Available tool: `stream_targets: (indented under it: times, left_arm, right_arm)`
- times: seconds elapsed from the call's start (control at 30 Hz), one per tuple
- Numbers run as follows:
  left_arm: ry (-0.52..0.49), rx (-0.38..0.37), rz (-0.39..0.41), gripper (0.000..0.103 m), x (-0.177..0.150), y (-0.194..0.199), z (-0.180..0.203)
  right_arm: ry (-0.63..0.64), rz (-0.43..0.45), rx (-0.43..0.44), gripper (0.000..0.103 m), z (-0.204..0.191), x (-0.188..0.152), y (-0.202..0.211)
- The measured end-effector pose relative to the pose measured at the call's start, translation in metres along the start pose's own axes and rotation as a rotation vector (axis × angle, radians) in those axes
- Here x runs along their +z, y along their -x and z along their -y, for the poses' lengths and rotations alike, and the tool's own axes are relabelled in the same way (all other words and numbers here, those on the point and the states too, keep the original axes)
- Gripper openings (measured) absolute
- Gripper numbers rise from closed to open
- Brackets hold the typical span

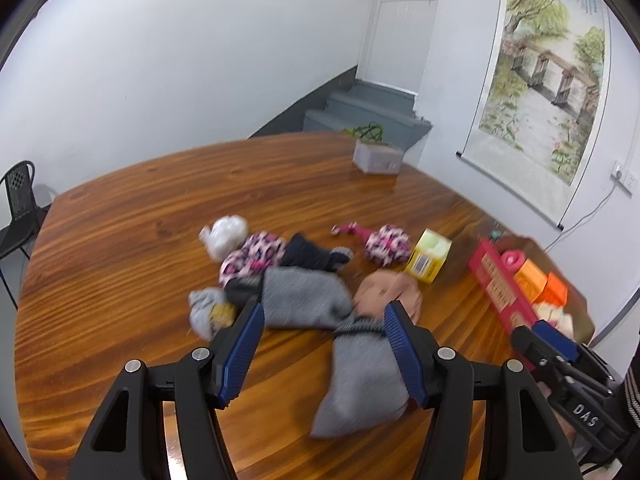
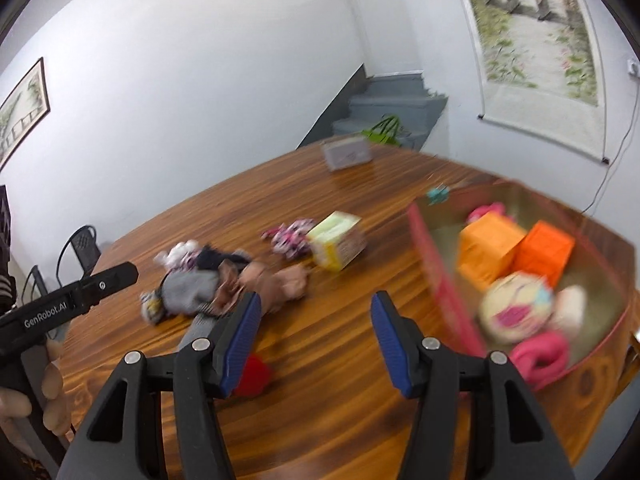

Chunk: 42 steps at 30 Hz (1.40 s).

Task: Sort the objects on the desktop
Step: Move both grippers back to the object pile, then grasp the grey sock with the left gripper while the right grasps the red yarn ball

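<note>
**Both tongs spread over the worktop, the sock pile ahead**

I take the grey sock (image 1: 362, 376) as my landmark. Nearest to me, the left tongs (image 1: 324, 350) stand released right over it: their blue pads sit on either side of its upper part with a gap to the cloth, so I see no grip. The right tongs (image 2: 314, 344) are also released and grasp nothing; bare worktop (image 2: 328, 412) shows between their pads, and they sit to the right of the grey sock. A small red thing (image 2: 254, 374) lies just right of the sock's near end, too blurred for me to name.

Just beyond the grey sock lies the pile: a second grey piece (image 1: 302, 296), a tan cloth (image 1: 390, 290) touching it on the right, a dark navy sock (image 1: 314, 256) and a pink patterned one (image 1: 252, 256) behind. A white bundle (image 1: 226, 234) sits at the pile's far left.

Right of the pile, another pink patterned bundle (image 1: 386, 244) lies just beside a yellow-green carton (image 1: 428, 256). Further right of the grey sock stands the red-walled box (image 2: 440, 280), holding two orange blocks (image 2: 490, 252), a pale round toy (image 2: 518, 306) and a pink ring (image 2: 540, 354).

Far beyond the grey sock, near the worktop's back edge, stands a small grey box (image 1: 378, 158).
</note>
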<state>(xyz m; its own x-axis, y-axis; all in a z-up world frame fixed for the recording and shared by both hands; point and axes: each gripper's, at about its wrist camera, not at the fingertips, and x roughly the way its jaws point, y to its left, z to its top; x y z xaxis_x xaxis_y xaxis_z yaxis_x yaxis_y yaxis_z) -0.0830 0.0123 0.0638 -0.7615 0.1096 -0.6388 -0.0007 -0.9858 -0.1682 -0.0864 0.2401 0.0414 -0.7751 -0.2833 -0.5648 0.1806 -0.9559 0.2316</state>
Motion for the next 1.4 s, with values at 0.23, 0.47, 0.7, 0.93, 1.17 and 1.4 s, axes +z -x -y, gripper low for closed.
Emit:
stream_targets:
  times: [0.23, 0.47, 0.7, 0.93, 1.17, 1.4]
  left_arm:
    - [0.01, -0.067, -0.081, 0.064, -0.019, -0.016, -0.004]
    - [-0.03, -0.116, -0.122, 0.064, -0.029, -0.028, 0.018]
    - [-0.068, -0.099, -0.158, 0.064, -0.041, -0.049, 0.031]
    - [-0.064, -0.094, -0.178, 0.063, -0.048, -0.061, 0.026]
    - [-0.083, -0.091, -0.176, 0.041, -0.049, -0.055, 0.026]
    - [-0.062, -0.072, -0.159, 0.035, -0.052, -0.037, 0.013]
  right_arm:
    - [0.006, -0.01, -0.05, 0.062, -0.019, -0.028, -0.018]
    - [-0.025, 0.111, -0.188, 0.062, -0.009, -0.032, -0.015]
    - [-0.074, 0.16, -0.22, 0.063, 0.003, -0.027, -0.006]
    - [-0.049, 0.125, -0.142, 0.063, -0.005, -0.029, -0.011]
    - [-0.029, 0.052, -0.029, 0.063, -0.013, -0.034, -0.019]
    - [0.003, -0.014, 0.047, 0.063, -0.025, -0.041, -0.03]
